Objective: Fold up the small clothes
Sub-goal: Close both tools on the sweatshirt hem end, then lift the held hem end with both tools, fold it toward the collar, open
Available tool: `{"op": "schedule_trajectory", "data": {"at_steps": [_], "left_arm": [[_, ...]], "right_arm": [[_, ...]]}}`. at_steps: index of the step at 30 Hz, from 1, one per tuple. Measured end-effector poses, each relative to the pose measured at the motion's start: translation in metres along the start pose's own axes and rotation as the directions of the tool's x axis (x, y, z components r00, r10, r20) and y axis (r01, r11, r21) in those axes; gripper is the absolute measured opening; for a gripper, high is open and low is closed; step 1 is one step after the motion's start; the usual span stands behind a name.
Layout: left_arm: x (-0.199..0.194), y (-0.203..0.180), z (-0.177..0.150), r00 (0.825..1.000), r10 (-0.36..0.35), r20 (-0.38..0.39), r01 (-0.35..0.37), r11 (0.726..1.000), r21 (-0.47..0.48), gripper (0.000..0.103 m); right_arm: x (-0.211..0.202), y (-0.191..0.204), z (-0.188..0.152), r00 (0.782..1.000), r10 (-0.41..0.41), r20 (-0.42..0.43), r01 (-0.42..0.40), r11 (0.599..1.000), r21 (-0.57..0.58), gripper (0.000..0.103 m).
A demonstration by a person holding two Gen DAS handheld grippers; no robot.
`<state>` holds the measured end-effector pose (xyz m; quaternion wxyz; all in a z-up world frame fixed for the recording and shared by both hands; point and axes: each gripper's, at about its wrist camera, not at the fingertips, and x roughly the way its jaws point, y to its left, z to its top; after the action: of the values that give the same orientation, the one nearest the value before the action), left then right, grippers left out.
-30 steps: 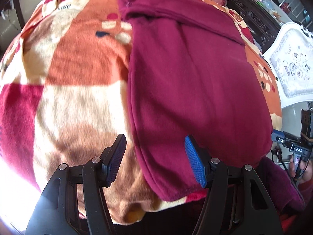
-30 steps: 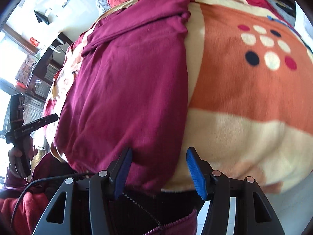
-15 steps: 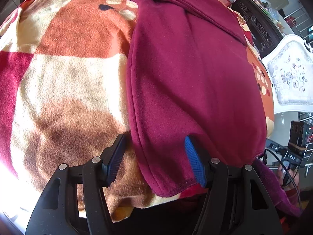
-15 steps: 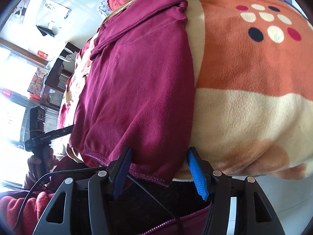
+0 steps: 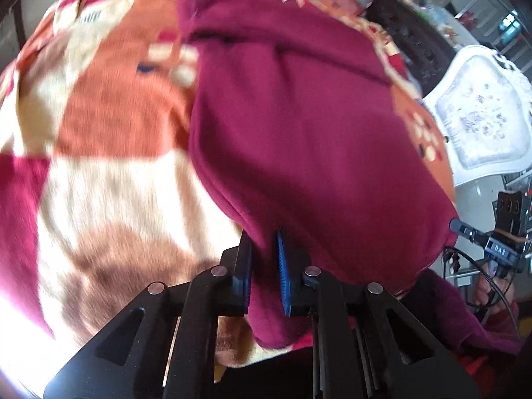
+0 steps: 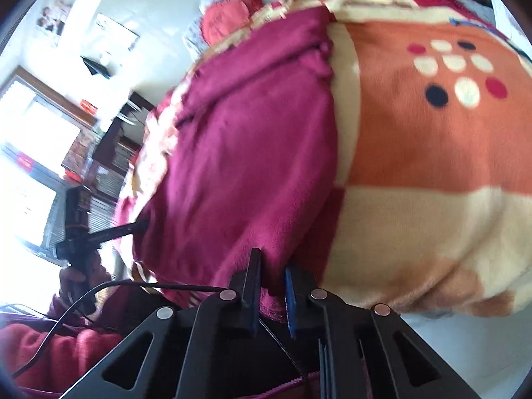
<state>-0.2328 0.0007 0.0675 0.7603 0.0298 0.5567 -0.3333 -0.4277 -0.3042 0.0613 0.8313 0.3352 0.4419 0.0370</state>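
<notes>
A dark red fleece garment (image 5: 299, 126) lies spread on a patterned blanket and reaches the near edge of the bed; it also shows in the right wrist view (image 6: 246, 166). My left gripper (image 5: 264, 259) is shut on the garment's near left hem corner, and the cloth bunches between its blue pads. My right gripper (image 6: 271, 276) is shut on the near right hem corner, lifting it slightly. Each gripper shows at the side of the other's view: the right one (image 5: 498, 249), the left one (image 6: 83, 232).
The orange, cream and red blanket (image 5: 99, 153) covers the bed (image 6: 432, 166). A white ornate chair back (image 5: 478, 126) stands to the right of the bed. A dark carved headboard (image 5: 409, 40) lies beyond. A cable (image 6: 99, 292) hangs near the bed edge.
Both grippers were open around the hem corners and have now shut on them. The near hem has bunched and risen a little, and both views are blurred by motion.
</notes>
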Motion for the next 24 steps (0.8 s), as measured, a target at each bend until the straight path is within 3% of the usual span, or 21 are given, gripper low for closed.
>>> {"op": "schedule_trajectory", "data": {"at_steps": [6, 11, 14, 17, 24], "left_arm": [[-0.003, -0.005, 0.021, 0.999, -0.022, 0.034, 0.021, 0.999, 0.027, 0.01], [0.003, -0.002, 0.019, 1.0, -0.029, 0.005, 0.029, 0.999, 0.032, 0.01], [0.015, 0.002, 0.013, 0.998, -0.053, -0.029, 0.053, 0.998, -0.021, 0.01], [0.022, 0.008, 0.007, 0.997, -0.058, -0.055, 0.054, 0.997, -0.058, 0.01], [0.02, 0.016, 0.004, 0.995, -0.073, -0.072, 0.064, 0.991, -0.114, 0.011]], "right_arm": [[-0.012, 0.015, 0.036, 0.994, 0.064, 0.087, -0.061, 0.998, -0.027, 0.006], [-0.008, 0.006, 0.054, 1.0, 0.004, 0.029, -0.004, 1.0, -0.004, 0.006], [-0.006, -0.007, 0.051, 1.0, -0.008, -0.002, 0.008, 0.999, 0.033, 0.018], [0.002, -0.025, 0.038, 0.995, -0.078, -0.067, 0.083, 0.994, 0.073, 0.048], [0.025, -0.035, 0.004, 0.983, 0.105, -0.151, -0.075, 0.978, 0.193, 0.048]]}}
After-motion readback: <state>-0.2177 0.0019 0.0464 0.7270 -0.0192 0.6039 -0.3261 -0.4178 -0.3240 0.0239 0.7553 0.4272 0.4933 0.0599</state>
